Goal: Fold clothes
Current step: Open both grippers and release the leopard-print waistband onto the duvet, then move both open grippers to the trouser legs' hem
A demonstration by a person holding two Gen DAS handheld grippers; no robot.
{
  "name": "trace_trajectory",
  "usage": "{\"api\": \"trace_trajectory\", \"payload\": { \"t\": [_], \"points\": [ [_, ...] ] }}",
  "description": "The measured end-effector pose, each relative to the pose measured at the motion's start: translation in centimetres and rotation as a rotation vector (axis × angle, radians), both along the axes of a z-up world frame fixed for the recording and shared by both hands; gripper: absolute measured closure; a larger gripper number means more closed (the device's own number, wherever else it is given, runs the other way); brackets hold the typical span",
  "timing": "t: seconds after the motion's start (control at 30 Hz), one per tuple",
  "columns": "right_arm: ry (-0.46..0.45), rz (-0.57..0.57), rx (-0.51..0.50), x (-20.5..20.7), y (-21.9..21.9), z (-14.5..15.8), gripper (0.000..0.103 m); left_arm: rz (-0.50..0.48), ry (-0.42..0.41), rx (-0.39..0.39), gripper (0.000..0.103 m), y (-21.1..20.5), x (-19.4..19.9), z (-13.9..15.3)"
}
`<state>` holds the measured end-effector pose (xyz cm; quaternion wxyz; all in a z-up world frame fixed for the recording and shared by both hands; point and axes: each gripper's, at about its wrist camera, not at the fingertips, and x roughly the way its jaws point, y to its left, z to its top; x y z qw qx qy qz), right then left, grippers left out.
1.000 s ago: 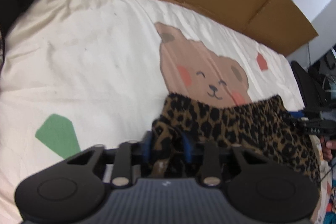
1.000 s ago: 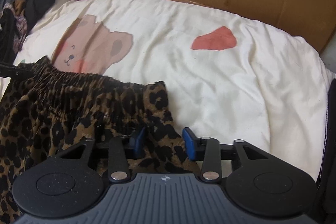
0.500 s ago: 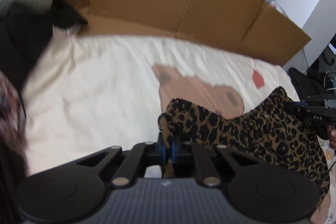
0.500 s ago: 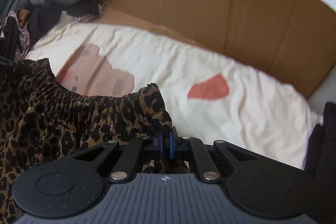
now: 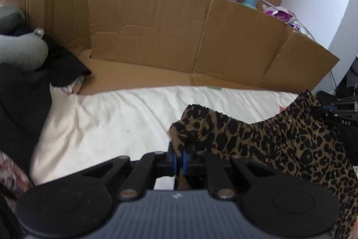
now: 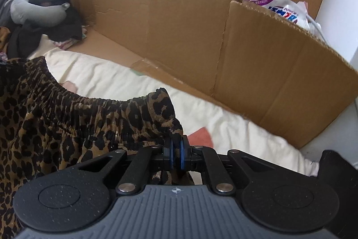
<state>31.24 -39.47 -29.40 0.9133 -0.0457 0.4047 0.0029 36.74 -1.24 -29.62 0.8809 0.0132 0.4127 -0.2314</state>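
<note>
The left gripper [image 5: 178, 157] has its blue-padded fingers [image 5: 172, 158] pressed together on one corner of the leopard-print garment [image 5: 279, 140], and the right gripper [image 6: 176, 155] pinches the opposite corner of the same gathered waistband in the same way. The left wrist view alone shows the other tool at its right edge, with the cloth stretched toward it; the right wrist view alone shows the elastic edge sagging in a curve between the two grips and a coral patch on the cream bed sheet [image 6: 125, 82] just past the fingers. The garment hangs lifted above the sheet, its body falling out of view below. Behind the bed stands a folded cardboard wall [image 5: 179, 37]; dark clothes [image 5: 20, 86] and a grey neck pillow [image 6: 38, 10] sit at the left, and a detergent bag [image 6: 275, 3] behind the cardboard.
</note>
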Motion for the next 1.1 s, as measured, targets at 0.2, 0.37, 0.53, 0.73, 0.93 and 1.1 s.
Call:
{"api": "trace_trajectory", "payload": {
  "t": [0.2, 0.37, 0.53, 0.73, 0.93, 1.1],
  "points": [
    [0.011, -0.017, -0.038, 2.6, -0.2, 0.0, 0.099, -0.020, -0.006, 0.051, 0.098, -0.9, 2.7, -0.8],
    [0.013, 0.005, -0.093, 4.6, 0.4, 0.0, 0.099, -0.002, -0.008, 0.077, 0.098, -1.0, 4.5, -1.3],
    [0.023, 0.026, -0.154, 6.4, 0.7, 0.0, 0.099, 0.021, -0.029, 0.086, 0.098, -1.2, 5.9, -1.3],
    [0.067, 0.029, -0.175, 8.3, 0.5, -1.3, 0.098, 0.061, 0.052, 0.149, 0.083, -2.1, 7.9, -3.2],
    [0.087, 0.006, -0.142, 6.9, -1.3, -2.7, 0.069, 0.120, 0.108, 0.106, 0.067, 0.3, 7.4, -5.0],
    [0.062, -0.016, -0.101, 4.0, -3.0, -1.7, 0.066, 0.101, 0.112, 0.085, 0.067, 2.3, 5.2, -4.6]
  ]
}}
